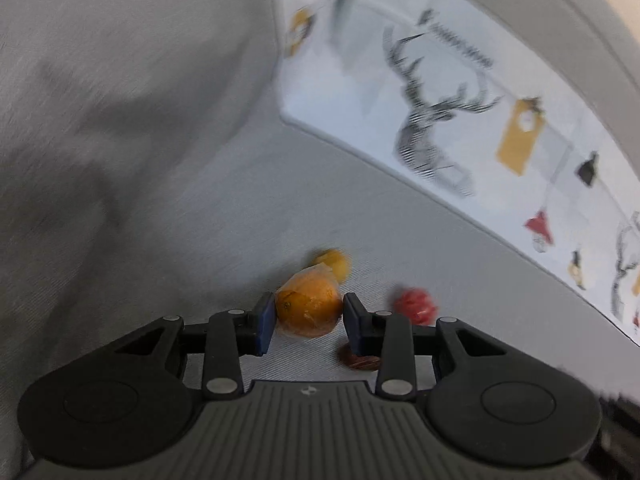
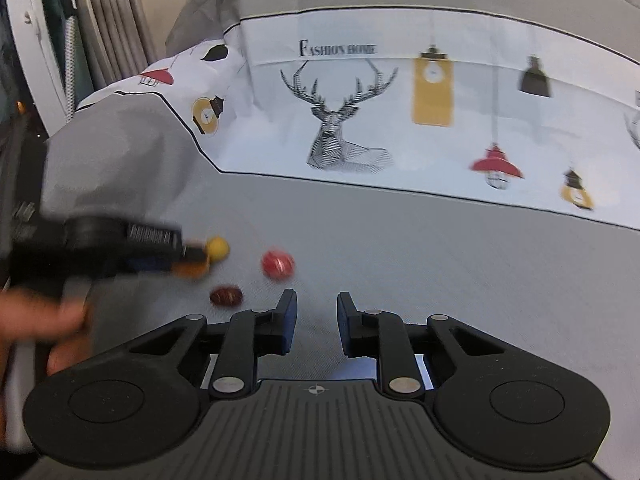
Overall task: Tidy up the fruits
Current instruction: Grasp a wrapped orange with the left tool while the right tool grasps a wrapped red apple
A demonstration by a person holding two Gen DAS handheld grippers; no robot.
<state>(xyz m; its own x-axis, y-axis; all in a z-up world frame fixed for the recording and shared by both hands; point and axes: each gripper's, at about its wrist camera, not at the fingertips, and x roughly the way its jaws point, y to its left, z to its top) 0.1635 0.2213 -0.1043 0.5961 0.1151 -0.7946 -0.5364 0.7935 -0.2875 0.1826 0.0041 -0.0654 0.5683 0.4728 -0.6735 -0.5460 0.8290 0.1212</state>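
Observation:
An orange in thin clear wrap sits between the blue pads of my left gripper, which is shut on it just above the grey bedcover. Behind it lies a small yellow fruit. A red fruit lies to the right, and a dark brown-red fruit lies under the right finger. My right gripper hovers over bare cover, its jaws drawn close with nothing between them. The right wrist view shows the red fruit, the dark fruit, the yellow fruit and the blurred left gripper.
A white sheet with a deer print and lamp motifs runs across the back. A grey pillow rises at the left. The person's hand holds the left gripper at the left edge. Curtains hang beyond the bed.

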